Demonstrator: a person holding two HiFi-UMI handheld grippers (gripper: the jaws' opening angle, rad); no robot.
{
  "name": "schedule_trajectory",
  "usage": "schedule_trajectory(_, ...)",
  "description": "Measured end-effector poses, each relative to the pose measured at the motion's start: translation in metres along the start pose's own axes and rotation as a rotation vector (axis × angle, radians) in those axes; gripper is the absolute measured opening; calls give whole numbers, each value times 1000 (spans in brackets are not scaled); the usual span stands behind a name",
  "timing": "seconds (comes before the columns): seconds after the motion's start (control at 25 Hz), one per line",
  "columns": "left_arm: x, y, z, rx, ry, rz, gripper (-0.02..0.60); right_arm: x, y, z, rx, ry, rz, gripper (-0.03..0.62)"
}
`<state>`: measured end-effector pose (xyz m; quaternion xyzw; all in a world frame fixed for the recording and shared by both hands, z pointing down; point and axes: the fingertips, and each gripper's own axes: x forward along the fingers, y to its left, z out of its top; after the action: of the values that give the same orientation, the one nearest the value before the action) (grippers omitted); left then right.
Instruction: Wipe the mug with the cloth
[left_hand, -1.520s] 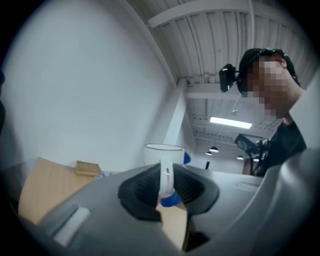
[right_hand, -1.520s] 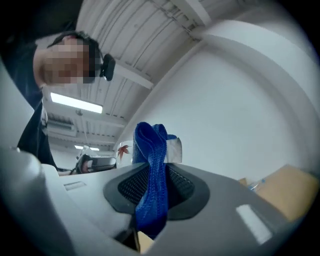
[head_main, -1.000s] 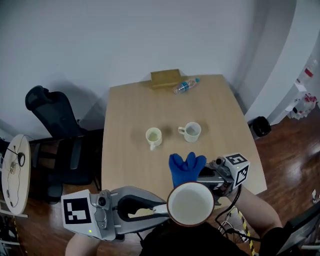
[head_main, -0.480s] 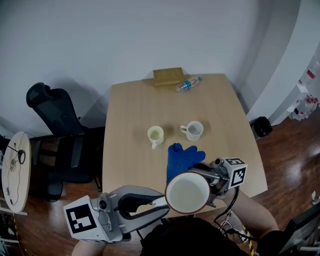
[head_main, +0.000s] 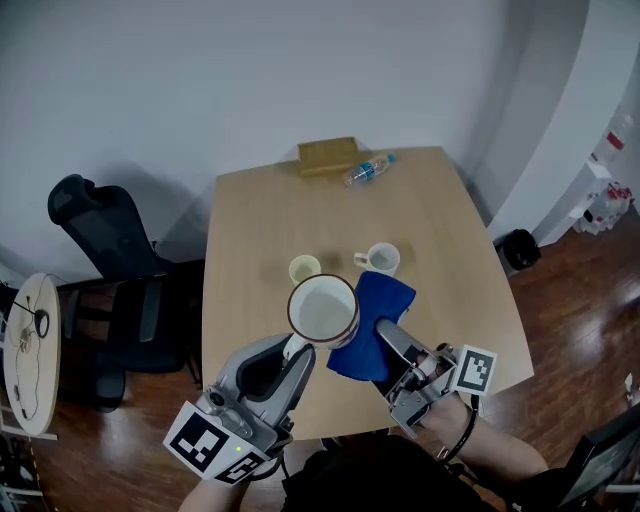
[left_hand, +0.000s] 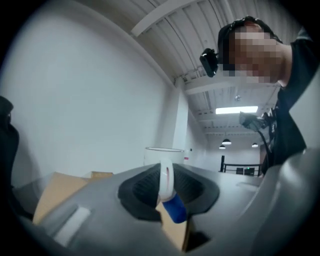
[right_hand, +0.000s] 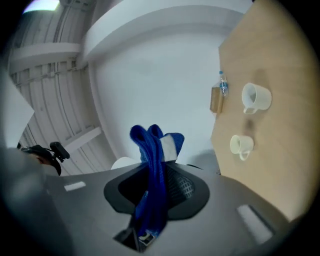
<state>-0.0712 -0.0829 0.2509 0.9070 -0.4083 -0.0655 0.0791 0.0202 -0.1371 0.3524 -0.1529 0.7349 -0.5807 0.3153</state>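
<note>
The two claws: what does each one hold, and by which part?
The left claw holds the white mug by its handle. The right claw holds the blue cloth by a bunched fold.

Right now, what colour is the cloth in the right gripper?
The cloth is blue; it shows best in the right gripper view.

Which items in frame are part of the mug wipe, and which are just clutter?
In the job:
mug, held by its handle in the left gripper
blue cloth, clamped in the right gripper

Lying about:
yellowish mug and white mug on the table
water bottle
wooden box
office chair
</note>
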Motion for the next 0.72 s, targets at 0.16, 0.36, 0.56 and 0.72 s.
schedule_trajectory(0.16, -1, -6, 4, -58, -63, -13, 66, -2, -2, -7, 32, -7, 38, 95)
schedule_trajectory(0.36, 7, -18, 11, -28, -97, -24, 66, 7, 8, -47, 155, 88, 121, 95)
schedule_trajectory(0.56, 0, -20, 10, -3, -77, -7, 66, -2, 13, -43, 211, 58, 194, 95)
schedule_trajectory(0.72, -10, -22, 1, -17, -37, -8, 66, -15, 5, -13, 189, -40, 188, 95)
